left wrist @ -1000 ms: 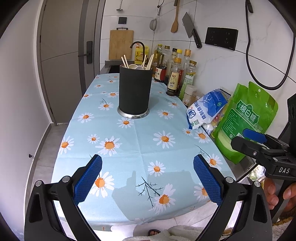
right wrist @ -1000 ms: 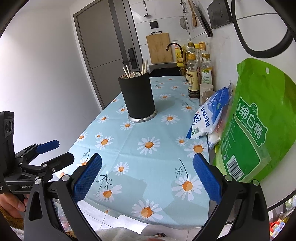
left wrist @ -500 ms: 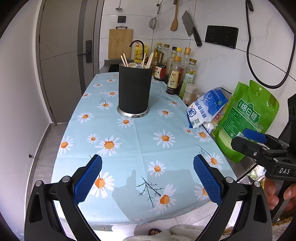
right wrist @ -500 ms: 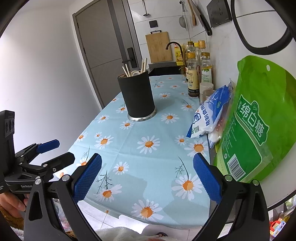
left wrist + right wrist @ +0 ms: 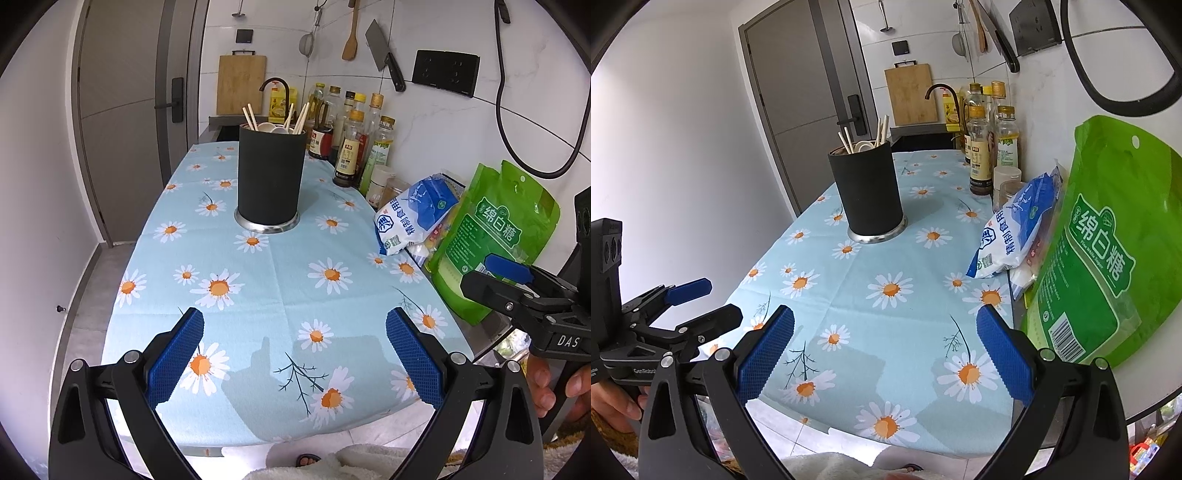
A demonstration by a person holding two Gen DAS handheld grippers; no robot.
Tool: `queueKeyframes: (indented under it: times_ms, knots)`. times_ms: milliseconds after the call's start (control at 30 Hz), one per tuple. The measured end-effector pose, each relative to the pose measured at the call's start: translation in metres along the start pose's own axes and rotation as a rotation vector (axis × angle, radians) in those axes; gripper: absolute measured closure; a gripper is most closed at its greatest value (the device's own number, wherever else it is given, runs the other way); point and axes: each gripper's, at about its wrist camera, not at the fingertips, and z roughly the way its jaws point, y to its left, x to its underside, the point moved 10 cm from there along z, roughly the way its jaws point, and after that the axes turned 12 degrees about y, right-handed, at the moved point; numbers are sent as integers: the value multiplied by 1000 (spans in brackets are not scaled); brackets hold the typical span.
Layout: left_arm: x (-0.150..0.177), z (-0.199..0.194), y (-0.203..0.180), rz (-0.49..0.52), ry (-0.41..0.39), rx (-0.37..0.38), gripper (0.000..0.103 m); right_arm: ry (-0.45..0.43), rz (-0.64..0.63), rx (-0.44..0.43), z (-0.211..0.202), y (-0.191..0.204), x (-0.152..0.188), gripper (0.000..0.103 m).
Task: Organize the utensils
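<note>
Ahead of both my grippers, well beyond the fingertips, stands the black utensil holder (image 5: 271, 177) on its metal base, upright near the middle of the daisy tablecloth (image 5: 280, 280). My left gripper (image 5: 294, 360) hangs over the near edge of the table with its blue pads spread wide and nothing between them; my right gripper (image 5: 885, 356) is likewise released and empty, just beside the green sugar bag (image 5: 1108, 251) on its outer side.

Inside the holder I can see several wooden chopsticks (image 5: 251, 117) leaning outward against the rim, and pale spoons (image 5: 272, 127) lying among them; how many, I cannot tell. No loose utensil shows on the cloth, so I judge the sorting to be either done or about to start from the holder.

If I reach in, I should come from above, close on one piece near its top, and lift straight up so the holder does not tip. The blue-and-white salt bag (image 5: 413, 218) and bottles (image 5: 349, 147) lie to the right of that path.
</note>
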Motion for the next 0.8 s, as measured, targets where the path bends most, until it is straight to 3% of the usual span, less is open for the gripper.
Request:
queueKeyframes:
  times_ms: [800]
  knots:
    - [-3,-1,0,0,-6,-4,7,13,5,-1,4,0,1,5]
